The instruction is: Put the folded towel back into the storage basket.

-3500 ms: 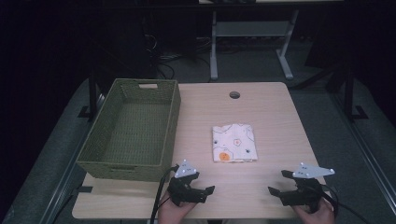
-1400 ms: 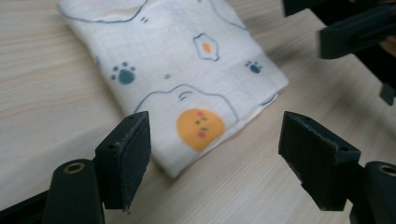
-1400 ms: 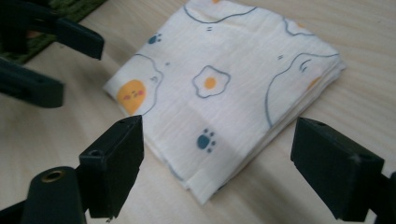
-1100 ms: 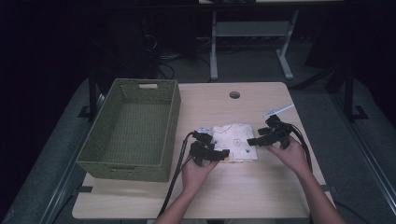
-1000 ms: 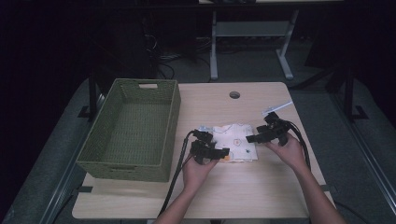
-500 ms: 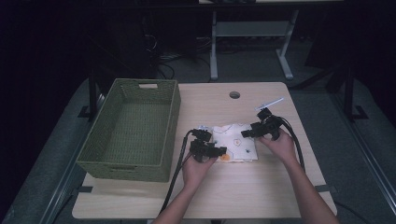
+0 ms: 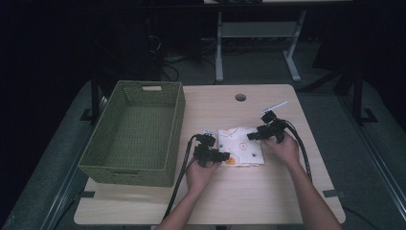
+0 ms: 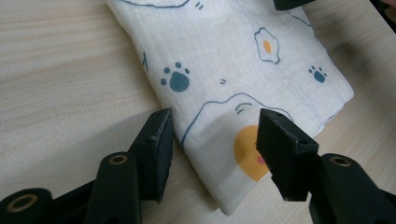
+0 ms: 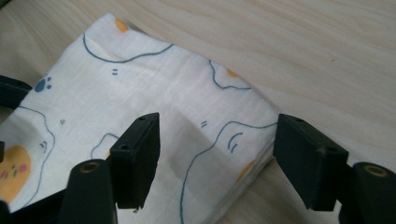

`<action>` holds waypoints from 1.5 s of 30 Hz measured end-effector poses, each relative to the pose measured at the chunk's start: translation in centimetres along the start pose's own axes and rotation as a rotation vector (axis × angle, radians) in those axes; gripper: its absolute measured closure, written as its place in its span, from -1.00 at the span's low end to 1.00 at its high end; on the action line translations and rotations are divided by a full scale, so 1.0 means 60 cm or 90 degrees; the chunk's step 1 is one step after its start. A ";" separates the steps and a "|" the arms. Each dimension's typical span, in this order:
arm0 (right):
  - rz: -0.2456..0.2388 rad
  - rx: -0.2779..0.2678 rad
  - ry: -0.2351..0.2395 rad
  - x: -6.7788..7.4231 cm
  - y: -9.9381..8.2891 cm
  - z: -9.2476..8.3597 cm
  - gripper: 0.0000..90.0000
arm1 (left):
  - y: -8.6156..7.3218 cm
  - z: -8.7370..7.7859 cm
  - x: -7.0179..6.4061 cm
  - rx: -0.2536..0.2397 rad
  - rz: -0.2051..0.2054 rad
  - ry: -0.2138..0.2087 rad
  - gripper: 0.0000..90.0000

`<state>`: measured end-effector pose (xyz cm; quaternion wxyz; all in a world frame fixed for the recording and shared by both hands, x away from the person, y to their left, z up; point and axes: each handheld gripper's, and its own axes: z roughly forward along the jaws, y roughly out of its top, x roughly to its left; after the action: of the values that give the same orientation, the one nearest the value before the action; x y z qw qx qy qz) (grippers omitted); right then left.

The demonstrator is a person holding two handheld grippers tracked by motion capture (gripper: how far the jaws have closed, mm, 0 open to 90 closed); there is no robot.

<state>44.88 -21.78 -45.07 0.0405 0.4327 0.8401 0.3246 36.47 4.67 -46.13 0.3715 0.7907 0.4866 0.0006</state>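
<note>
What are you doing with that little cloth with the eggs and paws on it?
A person holds a two-jaw gripper in each hand at a wooden table. Both grippers are open and set at a folded white cloth printed with fried eggs and paw prints. The left gripper straddles one corner of it, and the right gripper straddles another. Nothing is pinched yet. A green woven basket sits empty to the left of the cloth.

Basket (image 7: 136,132) lies left of cloth (image 7: 242,143) on table (image 7: 268,191).
</note>
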 end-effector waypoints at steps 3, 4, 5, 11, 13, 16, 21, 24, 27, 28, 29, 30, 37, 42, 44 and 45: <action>-0.008 0.006 -0.009 0.001 -0.001 0.005 -0.17 | 0.000 0.002 -0.002 -0.001 0.001 0.003 0.06; -0.006 0.004 -0.008 0.001 -0.001 0.005 -0.13 | 0.000 0.002 -0.002 -0.001 0.001 0.003 0.06; -0.002 0.002 -0.004 0.000 -0.002 0.006 -0.12 | 0.001 0.003 -0.004 -0.004 0.005 0.009 0.08; -0.003 0.018 -0.009 0.000 -0.004 0.012 0.01 | 0.001 0.006 -0.006 -0.004 0.017 0.018 0.27; -0.010 0.022 -0.015 0.004 -0.005 0.014 0.06 | 0.001 0.006 -0.006 -0.004 0.017 0.019 0.33; -0.018 0.028 -0.020 0.008 -0.005 0.014 0.18 | 0.003 0.007 -0.006 -0.003 0.021 0.026 0.42; -0.008 0.031 -0.003 0.009 -0.005 0.014 0.47 | 0.004 0.009 -0.004 0.003 0.031 0.026 0.61; 0.009 0.029 0.013 0.007 -0.007 0.013 0.56 | 0.003 0.010 -0.004 0.001 0.032 0.023 0.73; 0.062 0.016 0.069 -0.005 -0.016 0.014 0.72 | 0.005 0.012 -0.005 0.001 0.038 0.017 0.82; 0.071 0.014 0.080 -0.008 -0.018 0.014 0.74 | 0.005 0.012 -0.005 0.001 0.038 0.017 0.84; 0.079 0.011 0.089 -0.010 -0.020 0.014 0.77 | 0.006 0.012 -0.006 0.002 0.041 0.017 0.85; 0.079 0.011 0.089 -0.010 -0.020 0.014 0.77 | 0.006 0.012 -0.006 0.002 0.041 0.017 0.85; 0.119 -0.017 0.139 -0.019 -0.032 0.010 0.81 | 0.010 0.004 -0.004 0.002 0.040 0.010 0.89; 0.130 -0.037 0.165 -0.021 -0.038 -0.005 0.81 | 0.014 -0.002 -0.004 0.000 0.039 0.008 0.90; 0.132 -0.041 0.169 -0.020 -0.037 -0.010 0.82 | 0.018 -0.006 -0.008 0.001 0.045 0.008 0.90; 0.133 -0.052 0.175 -0.018 -0.036 -0.019 0.82 | 0.020 -0.012 -0.010 -0.005 0.045 0.002 0.91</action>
<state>43.65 -24.06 -45.67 -0.0912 0.4672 0.7742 0.4172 36.83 4.32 -44.70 0.3736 0.8059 0.4591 0.0169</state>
